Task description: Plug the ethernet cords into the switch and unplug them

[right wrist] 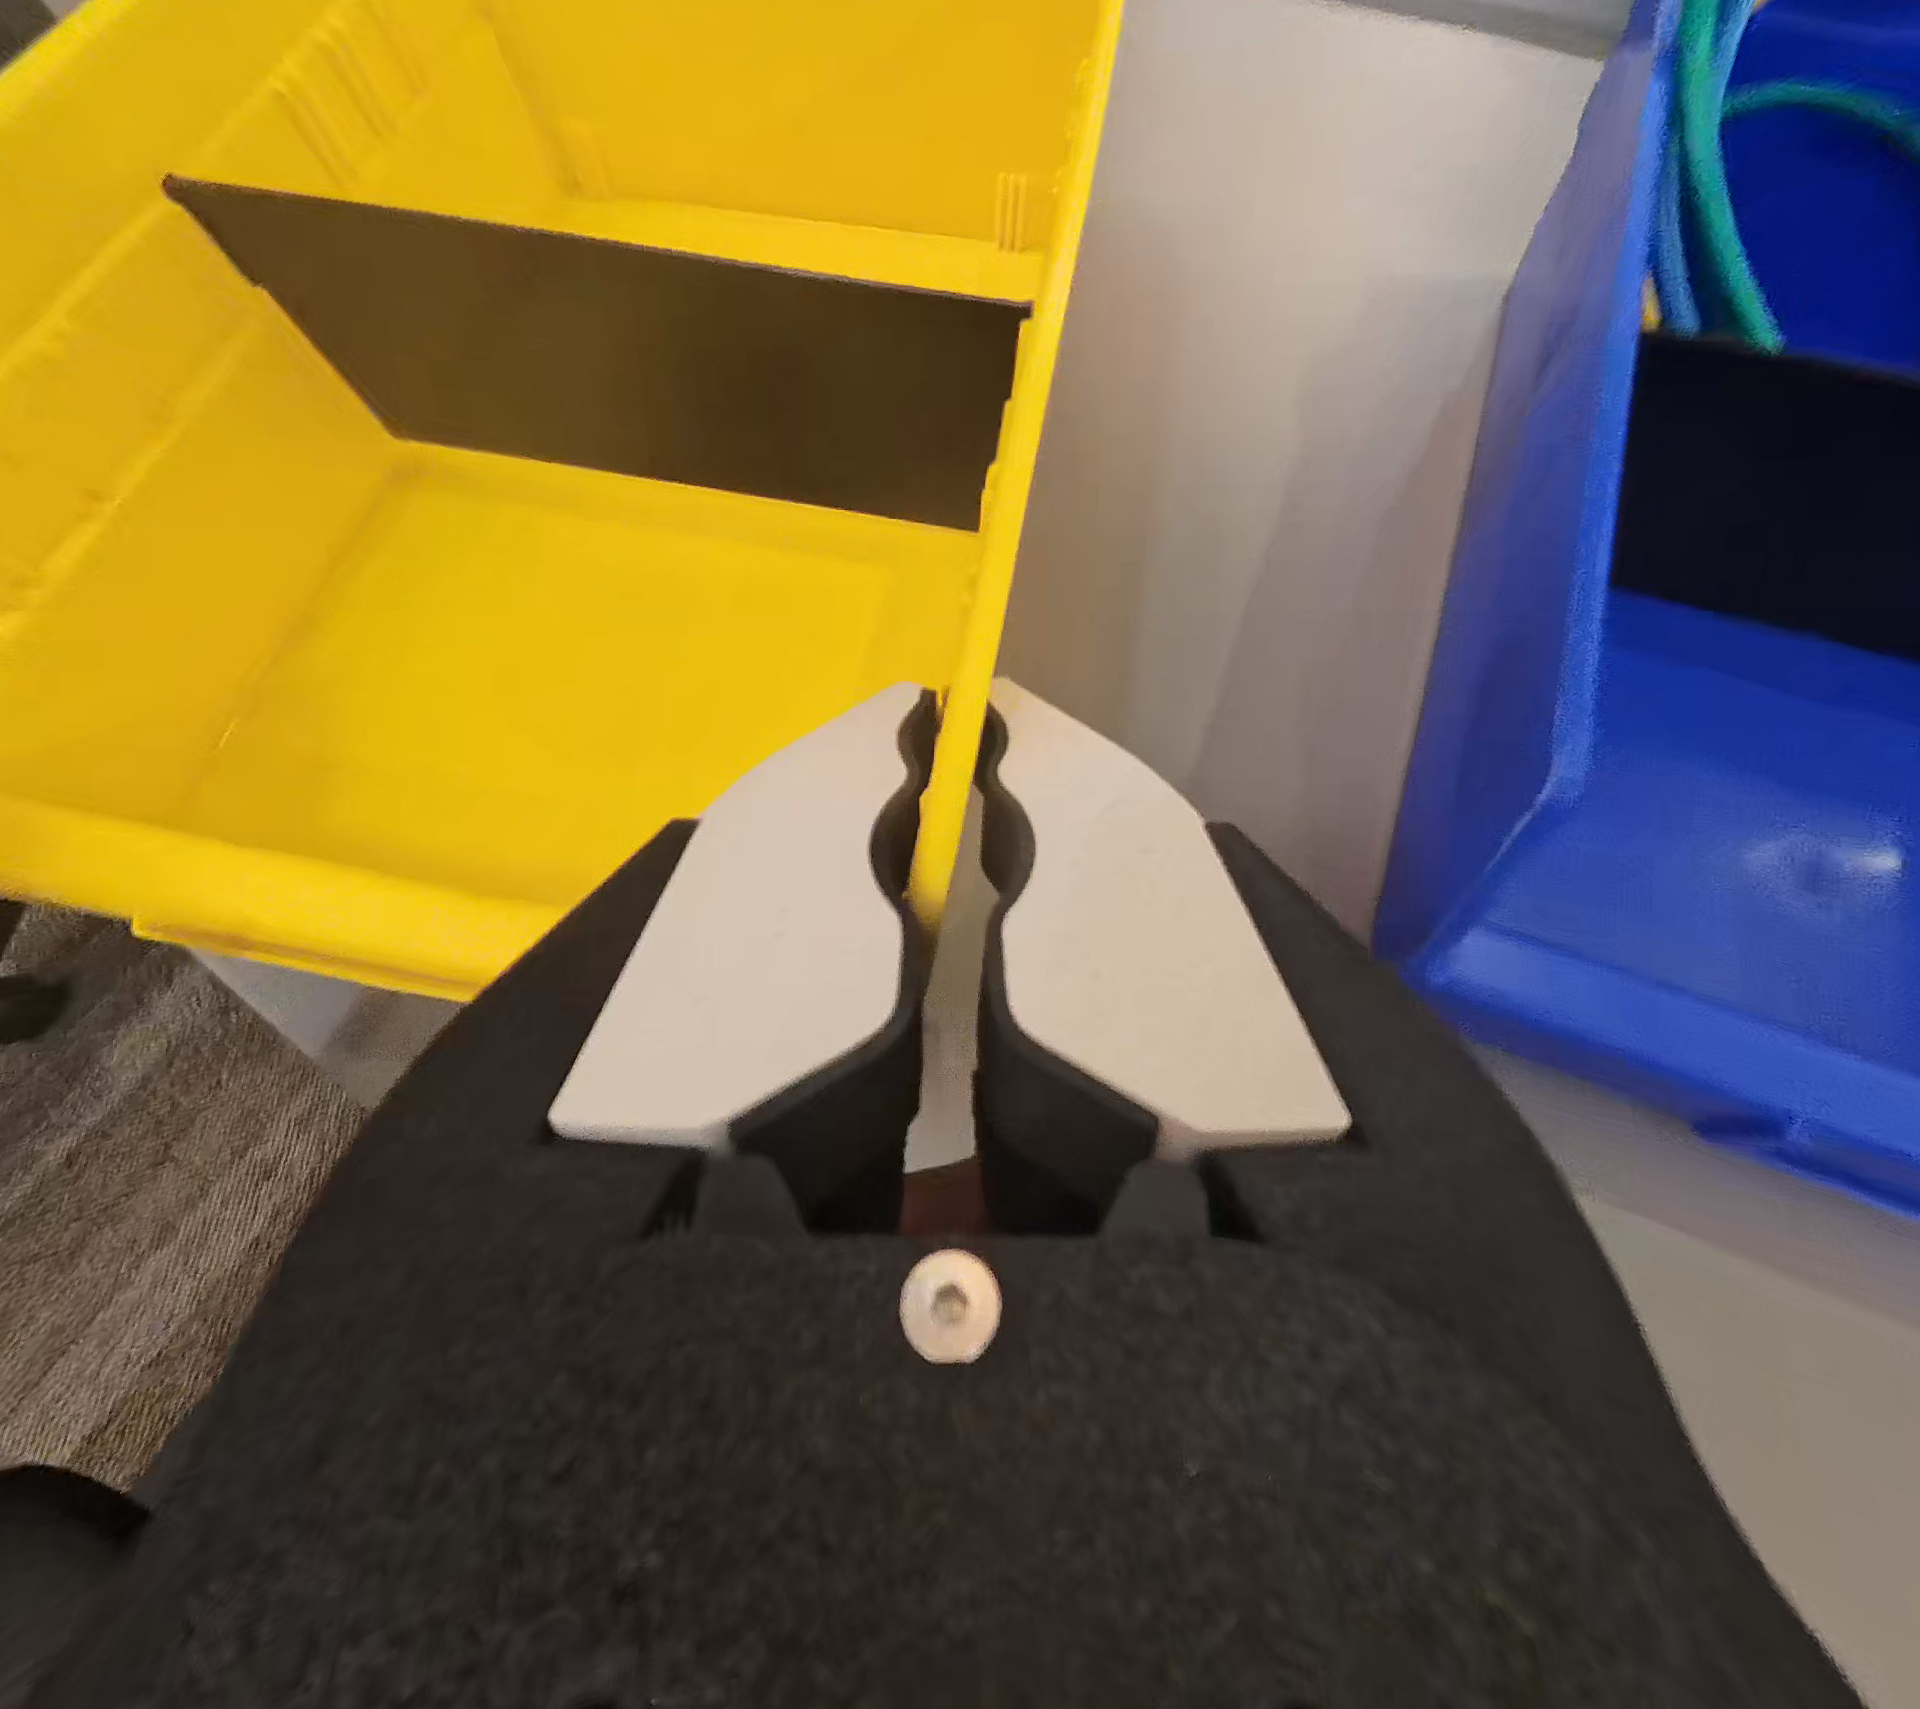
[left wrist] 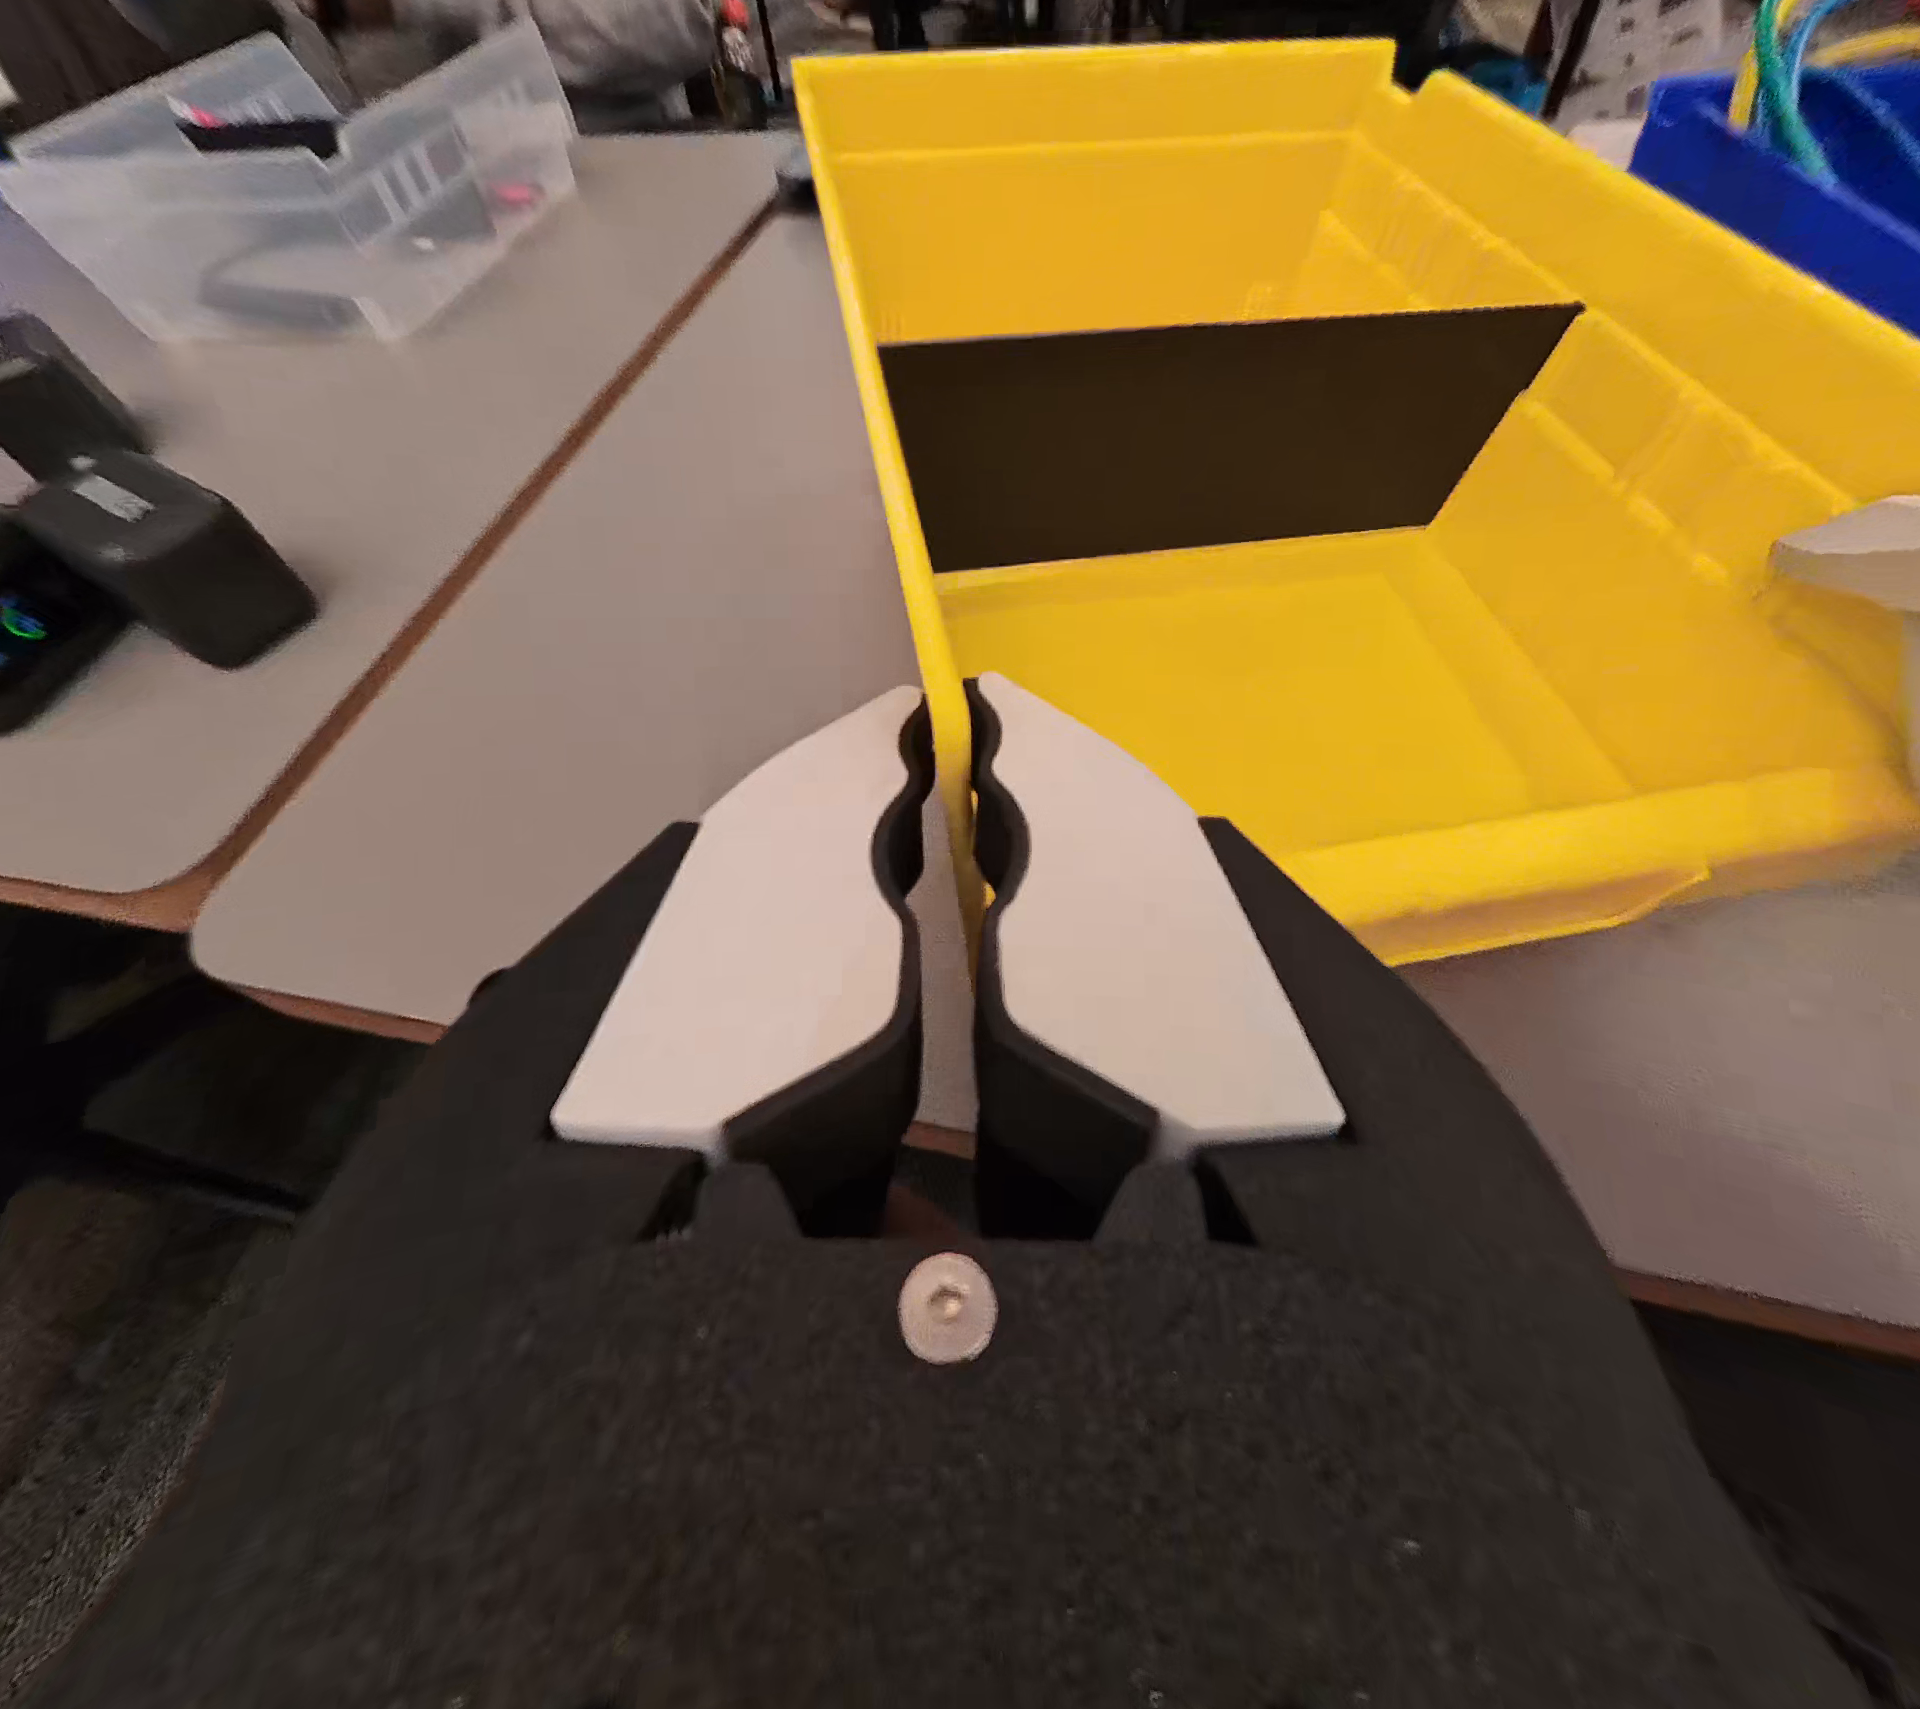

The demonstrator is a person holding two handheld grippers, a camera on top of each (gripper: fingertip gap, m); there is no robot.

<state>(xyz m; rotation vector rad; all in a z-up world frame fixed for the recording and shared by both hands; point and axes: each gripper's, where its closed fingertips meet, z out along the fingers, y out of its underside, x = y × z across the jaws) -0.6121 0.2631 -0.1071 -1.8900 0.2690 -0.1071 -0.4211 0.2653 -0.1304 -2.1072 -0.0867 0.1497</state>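
We had the left claw (left wrist: pixel 948 703) clamped on the yellow bin's (left wrist: pixel 1403 724) left wall and the right claw (right wrist: pixel 958 709) clamped on its right wall. A black divider (left wrist: pixel 1195 433) crossed the bin. The ethernet cords (right wrist: pixel 1725 101) sat in the blue bin (right wrist: pixel 1662 828) beside it on the grey surface (left wrist: pixel 623 620).

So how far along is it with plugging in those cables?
Nothing looks plugged yet; no switch is in view. Right now the left gripper and right gripper each have their jaws clamped on a side wall of the empty yellow bin. The cords sit in the blue bin, untouched. All the plugging and unplugging remains.
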